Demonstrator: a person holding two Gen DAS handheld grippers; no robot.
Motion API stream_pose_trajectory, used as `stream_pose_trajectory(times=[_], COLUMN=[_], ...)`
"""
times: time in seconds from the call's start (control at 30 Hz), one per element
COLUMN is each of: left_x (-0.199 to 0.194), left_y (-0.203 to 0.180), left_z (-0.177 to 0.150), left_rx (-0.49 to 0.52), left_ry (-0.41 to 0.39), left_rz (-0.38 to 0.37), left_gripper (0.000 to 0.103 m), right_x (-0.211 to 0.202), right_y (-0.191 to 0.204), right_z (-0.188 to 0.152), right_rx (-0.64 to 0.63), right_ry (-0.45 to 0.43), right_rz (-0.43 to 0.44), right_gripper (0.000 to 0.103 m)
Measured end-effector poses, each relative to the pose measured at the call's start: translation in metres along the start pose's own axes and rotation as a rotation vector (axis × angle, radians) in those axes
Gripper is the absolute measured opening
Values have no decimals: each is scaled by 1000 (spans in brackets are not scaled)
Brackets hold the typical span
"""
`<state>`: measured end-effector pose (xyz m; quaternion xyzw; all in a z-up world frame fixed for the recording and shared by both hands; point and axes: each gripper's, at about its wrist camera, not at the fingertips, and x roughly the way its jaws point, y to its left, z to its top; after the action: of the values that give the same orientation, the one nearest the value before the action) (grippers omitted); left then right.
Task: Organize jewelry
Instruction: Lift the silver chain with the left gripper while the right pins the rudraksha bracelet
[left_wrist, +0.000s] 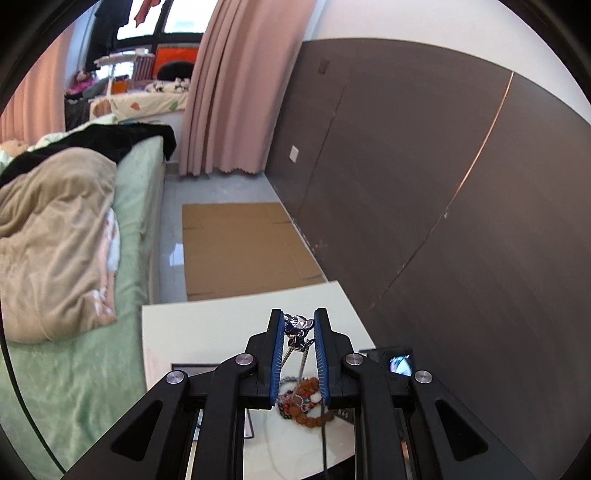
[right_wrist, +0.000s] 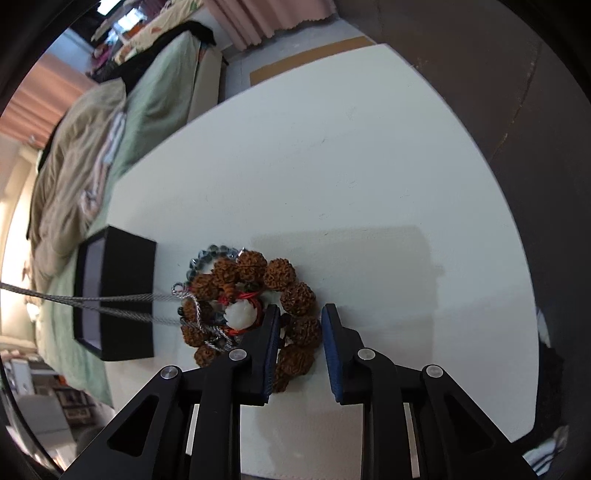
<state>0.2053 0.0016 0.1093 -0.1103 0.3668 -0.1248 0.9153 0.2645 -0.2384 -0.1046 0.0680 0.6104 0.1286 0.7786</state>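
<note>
My left gripper (left_wrist: 299, 325) pinches the silver pendant (left_wrist: 298, 325), its chain (right_wrist: 110, 302) trailing toward nine o'clock from the tangled pile mid-bench (right_wrist: 332, 166), while my right gripper (right_wrist: 299, 314) clamps the brown bead bracelet (right_wrist: 299, 295), apparently anchoring it for untangling.

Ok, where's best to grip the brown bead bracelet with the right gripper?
Take the brown bead bracelet by the arc away from the black box, from above, jaws straddling one bead: that side lies clear of the silver chain crossing the other.
</note>
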Motion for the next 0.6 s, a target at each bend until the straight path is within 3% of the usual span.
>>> stream_pose_trajectory(times=[0.13, 0.47, 0.5, 0.6], left_x=[-17, -54, -58, -66], left_y=[1, 2, 2, 2], left_z=[11, 31, 32, 36], left_rx=[6, 9, 12, 10], left_ry=[-36, -109, -121, -142], left_rz=[24, 53, 62, 71], left_gripper=[17, 10, 10, 10], right_x=[-2, -46, -51, -65], right_y=[-1, -17, -17, -17], right_z=[0, -1, -1, 1], right_rx=[-10, 48, 48, 44], right_ry=[-22, -140, -154, -188], right_rz=[-8, 200, 221, 270], right_gripper=[21, 18, 1, 1])
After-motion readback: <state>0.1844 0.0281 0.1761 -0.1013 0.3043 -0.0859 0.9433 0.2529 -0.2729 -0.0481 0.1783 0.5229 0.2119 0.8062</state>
